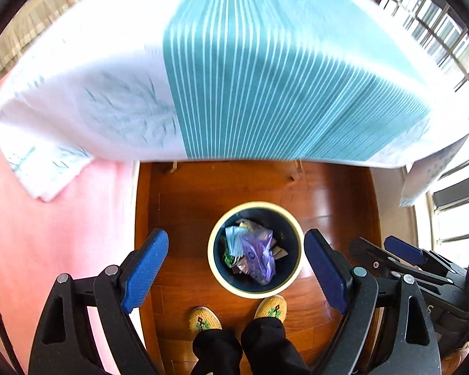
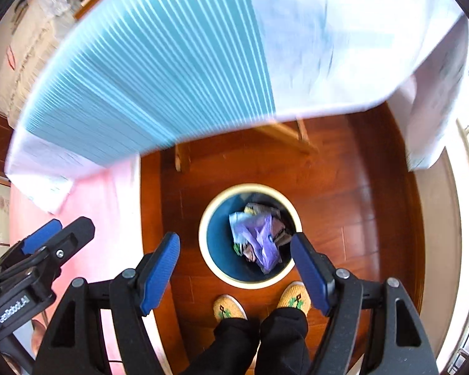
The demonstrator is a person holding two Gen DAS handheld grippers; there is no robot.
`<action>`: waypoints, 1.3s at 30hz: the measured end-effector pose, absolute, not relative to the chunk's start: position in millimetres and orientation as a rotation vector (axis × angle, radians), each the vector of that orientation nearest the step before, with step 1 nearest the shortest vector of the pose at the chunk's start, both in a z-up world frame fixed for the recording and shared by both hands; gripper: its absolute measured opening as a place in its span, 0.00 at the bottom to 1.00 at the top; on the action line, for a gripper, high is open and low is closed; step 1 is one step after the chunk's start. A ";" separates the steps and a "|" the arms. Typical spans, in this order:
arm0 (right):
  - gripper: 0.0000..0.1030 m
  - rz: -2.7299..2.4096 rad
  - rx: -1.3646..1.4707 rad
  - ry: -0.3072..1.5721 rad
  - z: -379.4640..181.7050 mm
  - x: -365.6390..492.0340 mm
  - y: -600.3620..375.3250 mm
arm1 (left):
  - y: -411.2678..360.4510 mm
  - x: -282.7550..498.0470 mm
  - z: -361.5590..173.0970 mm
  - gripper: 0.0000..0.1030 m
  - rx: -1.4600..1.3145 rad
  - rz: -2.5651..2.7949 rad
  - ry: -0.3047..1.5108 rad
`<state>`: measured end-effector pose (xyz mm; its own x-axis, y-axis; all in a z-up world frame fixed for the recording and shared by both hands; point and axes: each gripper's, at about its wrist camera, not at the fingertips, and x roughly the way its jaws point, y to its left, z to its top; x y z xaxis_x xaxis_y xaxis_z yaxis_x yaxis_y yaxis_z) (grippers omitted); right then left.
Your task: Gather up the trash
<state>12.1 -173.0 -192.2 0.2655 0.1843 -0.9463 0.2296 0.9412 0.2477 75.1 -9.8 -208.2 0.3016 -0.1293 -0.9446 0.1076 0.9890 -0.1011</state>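
Left wrist view: the left gripper [image 1: 236, 268] points straight down with its ribbed blue pads [image 1: 145, 270] spread wide and nothing between them. Directly below, framed in the gap, stands the round trash bin [image 1: 214, 257] with a cream rim and dark blue inner wall. Inside lie crumpled wrappers under a thin purple plastic bag [image 1: 259, 254]. The bin sits on glossy reddish wood floor [image 1: 187, 206], just ahead of the person's woven yellow slippers [image 1: 270, 307]. The right gripper [image 1: 403, 250] shows at the right edge; whether it is parted cannot be told here.

Right wrist view: the right gripper [image 2: 234, 265] also hangs over the bin [image 2: 212, 240], fingers wide apart and empty, its right pad overlapping the rim. The purple bag [image 2: 261, 237] lies crumpled in the middle. A striped teal-and-white cloth [image 2: 147, 72], blurred, fills the upper frame. The left gripper [image 2: 47, 237] shows at the left.
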 end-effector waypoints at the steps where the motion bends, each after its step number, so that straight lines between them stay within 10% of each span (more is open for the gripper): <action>1: 0.72 -0.032 0.366 1.291 -178.0 12.2 -173.0 | -10.2 74.9 -196.2 0.85 -0.025 -0.153 1.241; 16: 0.72 0.003 0.253 1.061 1.5 14.7 -174.2 | -5.3 72.1 -43.9 0.85 -0.080 -0.115 1.081; 39: 0.72 0.015 0.208 0.955 54.3 23.3 -173.5 | -16.4 63.7 20.0 0.85 -0.076 -0.075 0.964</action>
<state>23.3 -173.5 54.3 0.5789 0.1043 -0.8087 0.0790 0.9799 0.1829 63.7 -16.4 20.0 0.5677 -0.0972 -0.8175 0.0297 0.9948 -0.0976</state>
